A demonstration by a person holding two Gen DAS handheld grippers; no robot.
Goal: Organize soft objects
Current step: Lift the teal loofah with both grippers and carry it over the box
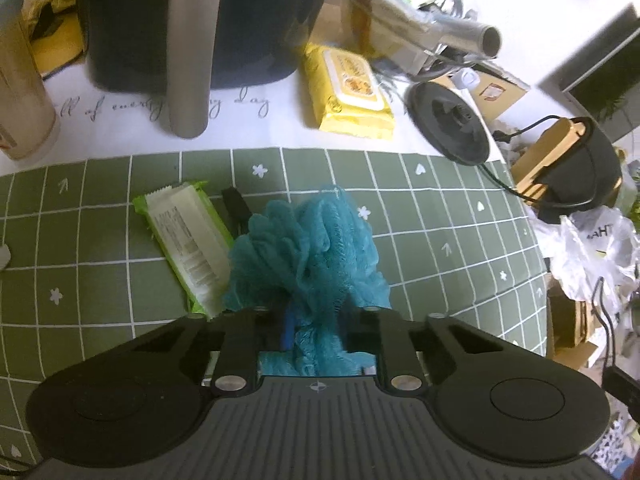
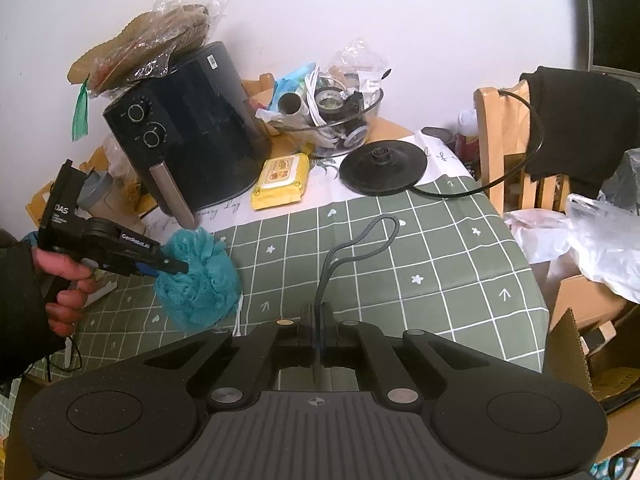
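So the left gripper (image 2: 172,266) is pinching the teal loofah (image 1: 308,248) mid-table, the right gripper (image 2: 318,320) is clenching a dark cord loop (image 2: 360,240). Mesh is squishy, so it's probably going to slip out while lifting.

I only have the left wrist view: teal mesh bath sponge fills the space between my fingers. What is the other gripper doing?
Observer: The right gripper is shut on a thin grey cord loop that arches above the green checked tablecloth.
Operator: Is my sponge lifted?
Observer: Cannot tell; in the right wrist view the left gripper pinches the top of the teal mesh bath sponge, whose underside sits close to the cloth.
Operator: Anything behind the black air fryer?
Observer: A clear glass bowl of cables and small items stands beside the black air fryer.
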